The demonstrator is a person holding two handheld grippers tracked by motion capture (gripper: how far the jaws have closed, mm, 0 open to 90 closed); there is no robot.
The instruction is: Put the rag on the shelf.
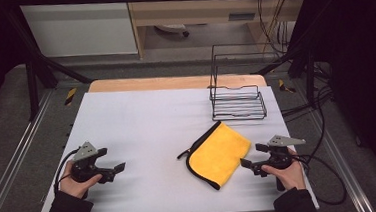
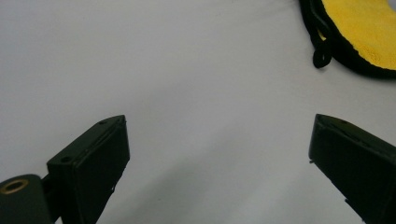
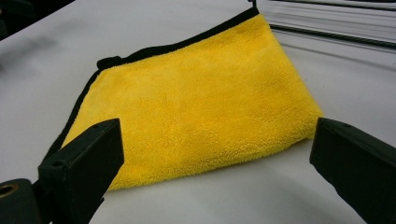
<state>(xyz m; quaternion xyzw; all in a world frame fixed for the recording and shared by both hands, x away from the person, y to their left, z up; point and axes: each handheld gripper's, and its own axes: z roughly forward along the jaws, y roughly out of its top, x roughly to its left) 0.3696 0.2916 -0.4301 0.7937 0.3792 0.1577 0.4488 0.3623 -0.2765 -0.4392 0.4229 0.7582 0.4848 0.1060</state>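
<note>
A folded yellow cloth (image 1: 218,154) with a black hem lies flat on the white table (image 1: 152,123), right of the middle. My right gripper (image 1: 245,163) rests just off the cloth's right corner, open, its jaws pointing left at it. In the right gripper view the yellow cloth (image 3: 196,116) spreads out just ahead of the wide-apart jaws, my right gripper (image 3: 217,154) holding nothing. At the table's left, my left gripper (image 1: 119,168) is open over bare surface, pointing right. In the left gripper view my left gripper (image 2: 219,154) is empty, and the cloth's edge (image 2: 359,32) with its black loop sits far off.
A black wire rack (image 1: 236,90) stands at the back right of the table, behind the cloth. A wooden board edge (image 1: 174,82) runs along the table's far side. Cables trail off the table's right edge.
</note>
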